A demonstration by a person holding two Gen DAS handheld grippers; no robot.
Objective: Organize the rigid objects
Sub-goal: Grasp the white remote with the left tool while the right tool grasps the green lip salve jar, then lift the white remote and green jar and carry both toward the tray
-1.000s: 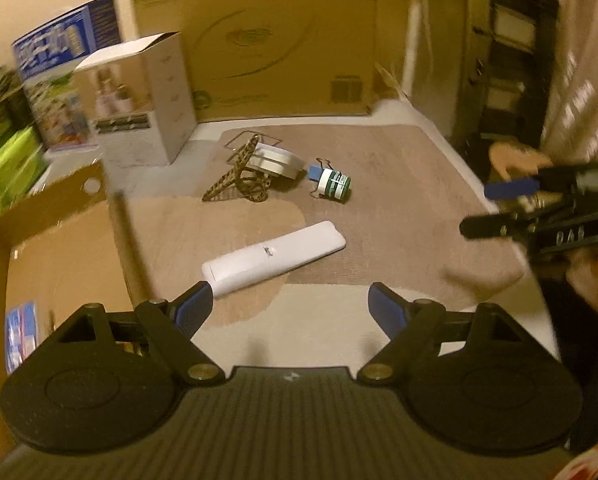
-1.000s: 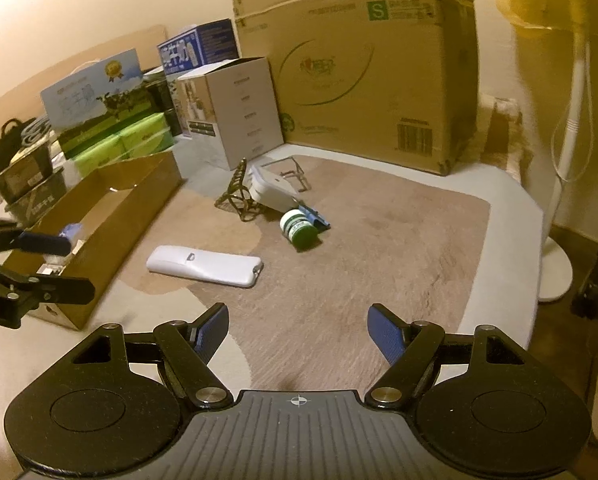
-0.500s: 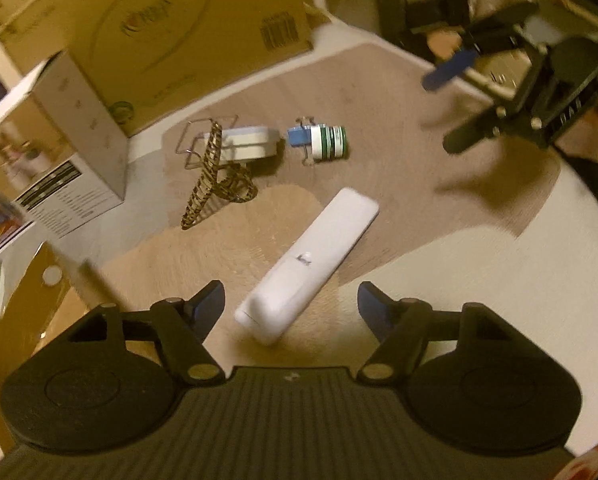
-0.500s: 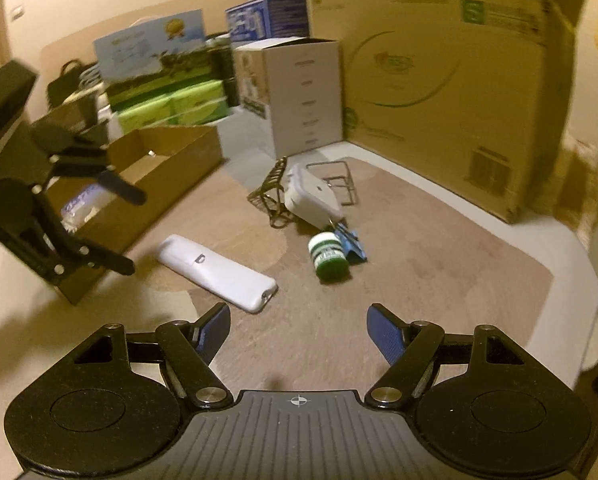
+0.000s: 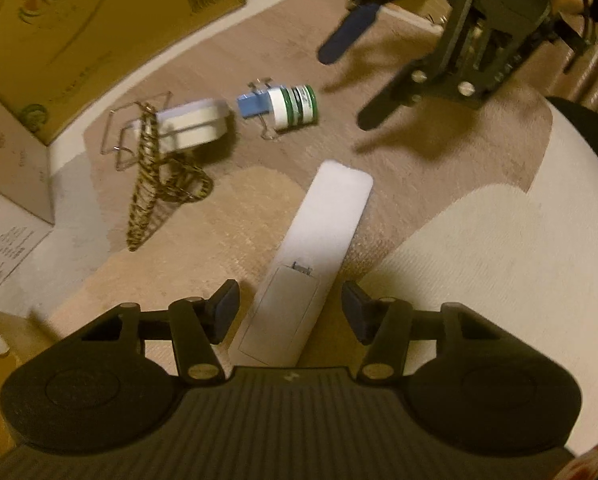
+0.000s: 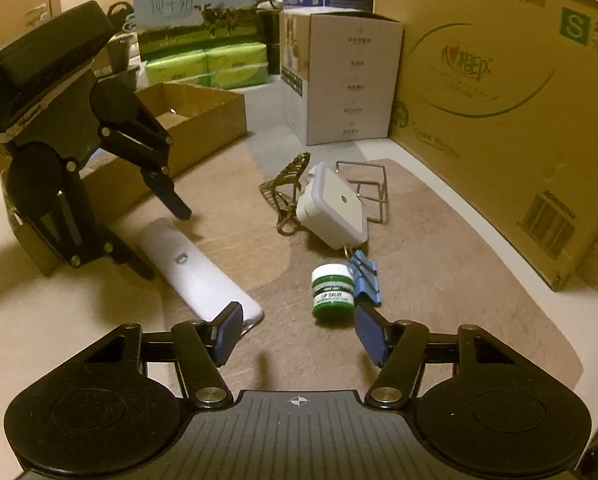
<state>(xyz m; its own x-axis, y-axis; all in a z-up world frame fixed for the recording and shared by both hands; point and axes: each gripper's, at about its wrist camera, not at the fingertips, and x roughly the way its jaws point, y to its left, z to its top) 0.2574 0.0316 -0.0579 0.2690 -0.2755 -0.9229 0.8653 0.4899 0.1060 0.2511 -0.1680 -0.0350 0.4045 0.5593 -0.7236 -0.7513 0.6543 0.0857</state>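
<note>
A long white remote [image 5: 319, 240] lies on the rug with its near end between the fingers of my left gripper [image 5: 291, 314]. The jaws are closing, and a gap still shows on each side of the remote. In the right wrist view the left gripper [image 6: 161, 240] straddles the far end of the remote [image 6: 203, 276]. My right gripper [image 6: 299, 332] is low over the rug with its jaws closing and nothing between them. A small green-and-white jar [image 6: 333, 290] lies on its side just beyond its right fingertip. The right gripper [image 5: 351, 80] hovers near the jar [image 5: 295, 106].
A blue binder clip [image 6: 365, 276], a white square plug [image 6: 333, 208], a wire rack [image 6: 365, 188] and a gold lattice stand [image 6: 287, 184] lie behind the jar. An open cardboard box [image 6: 195, 120] sits at the left. A white carton [image 6: 339, 80] and a big cardboard box [image 6: 499, 100] stand behind.
Both grippers came down toward the rug and their jaws narrowed. The left one rolled and moved over the remote. The right one advanced toward the green jar.
</note>
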